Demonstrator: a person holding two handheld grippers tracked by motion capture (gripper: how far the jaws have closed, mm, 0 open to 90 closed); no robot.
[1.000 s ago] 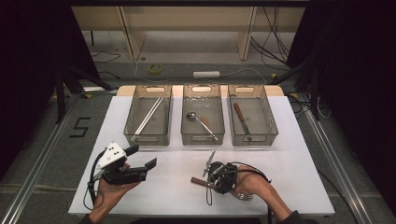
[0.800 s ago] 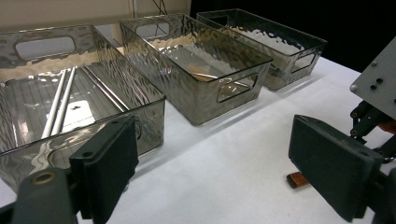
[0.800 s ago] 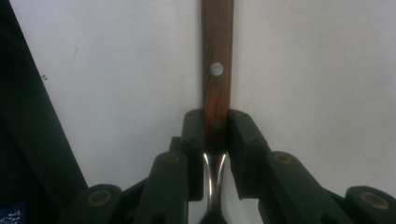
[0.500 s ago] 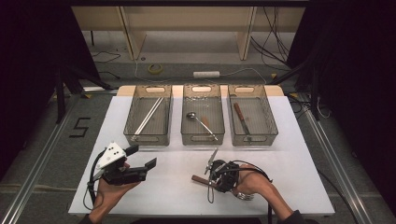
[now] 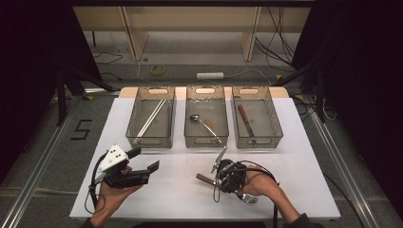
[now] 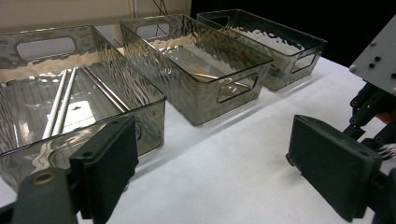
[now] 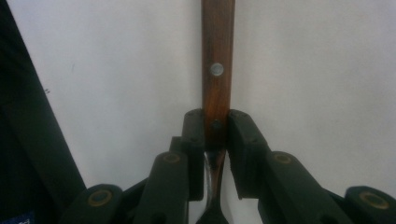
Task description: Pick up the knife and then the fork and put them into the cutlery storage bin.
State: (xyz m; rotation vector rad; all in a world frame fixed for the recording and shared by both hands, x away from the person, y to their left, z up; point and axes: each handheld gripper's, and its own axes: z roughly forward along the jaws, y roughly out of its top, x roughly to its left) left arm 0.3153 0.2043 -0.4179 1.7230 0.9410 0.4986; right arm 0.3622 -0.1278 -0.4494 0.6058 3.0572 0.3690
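Note:
A fork with a brown wooden handle (image 7: 216,56) is clamped between the jaws of my right gripper (image 7: 215,127). In the high view the right gripper (image 5: 216,179) is low over the white table at the front right. The handle (image 5: 204,179) sticks out to its left and the metal tines (image 5: 247,197) show by the hand. My left gripper (image 5: 144,160) is at the front left, open and with nothing in it. In the left gripper view its jaws stand wide apart around bare table (image 6: 224,168).
Three clear bins stand in a row at the back of the table (image 5: 180,199). The left bin (image 5: 151,137) holds chopsticks (image 5: 151,118), the middle bin (image 5: 206,138) a spoon (image 5: 204,122), and the right bin (image 5: 259,138) a wooden-handled knife (image 5: 245,122).
The right gripper has shifted slightly to the right with the fork. The left gripper has not moved.

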